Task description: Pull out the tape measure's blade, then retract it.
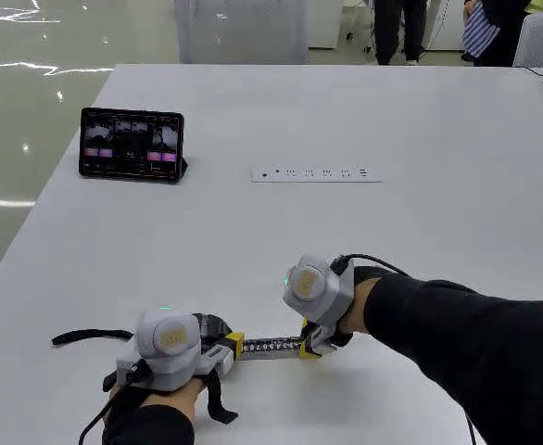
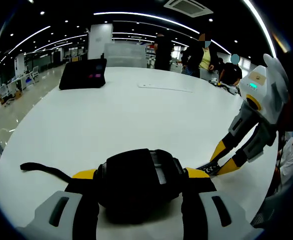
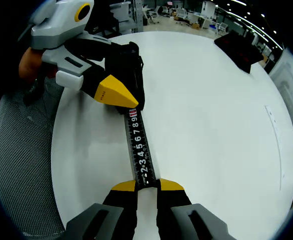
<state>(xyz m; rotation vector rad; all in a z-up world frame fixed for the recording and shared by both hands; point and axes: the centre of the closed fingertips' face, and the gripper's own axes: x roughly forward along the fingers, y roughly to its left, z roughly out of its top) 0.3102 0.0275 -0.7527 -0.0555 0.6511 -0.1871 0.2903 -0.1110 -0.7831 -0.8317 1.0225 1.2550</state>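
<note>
Okay, your left gripper (image 2: 140, 174) clamps the tape measure case (image 3: 127, 62) near the table's (image 1: 346, 111) front edge, right gripper (image 3: 147, 186) pinching the blade tip (image 3: 144, 172); pull straight and level, keeping the case pinned.

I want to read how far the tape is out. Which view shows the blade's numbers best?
The right gripper view: the blade runs up the picture's middle, its printed digits legible. The head view shows a short strip, digits unreadable; the left gripper view, a dark sliver.
</note>
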